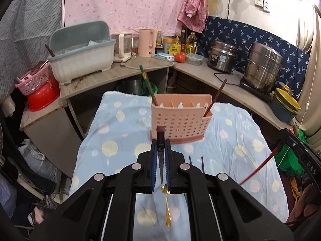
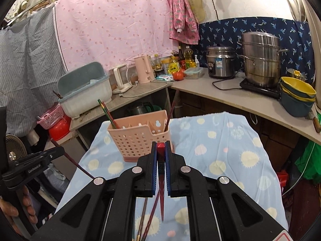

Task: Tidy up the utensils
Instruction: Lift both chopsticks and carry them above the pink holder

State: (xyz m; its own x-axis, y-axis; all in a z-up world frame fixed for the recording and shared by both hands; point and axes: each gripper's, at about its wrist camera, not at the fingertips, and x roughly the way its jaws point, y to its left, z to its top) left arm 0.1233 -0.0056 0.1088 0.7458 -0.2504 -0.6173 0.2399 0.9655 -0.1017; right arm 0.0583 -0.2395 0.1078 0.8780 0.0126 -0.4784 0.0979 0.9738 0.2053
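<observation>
Both grippers clamped on chopsticks. Left gripper (image 1: 160,140): blue pads closed on a dark maroon chopstick (image 1: 160,138), blunt end poking up past the fingertips, tapered end hanging below. Right gripper (image 2: 160,147): jaws closed on a red chopstick (image 2: 161,190), square red end at the fingertips, point aimed down toward the cloth. Pink utensil holder (image 1: 180,120) stands upright just beyond both grippers on the blue dotted cloth (image 1: 120,140); its leftmost compartment holds a green and a red chopstick (image 1: 147,82), the small side pocket at right holds one dark chopstick (image 1: 217,92). Loose on the cloth below: gold spoon (image 1: 167,206) and two more chopsticks (image 2: 148,219). Behind: counter (image 1: 230,80) with steel pots, pink kettle (image 1: 147,42), dish bin (image 1: 82,54).
</observation>
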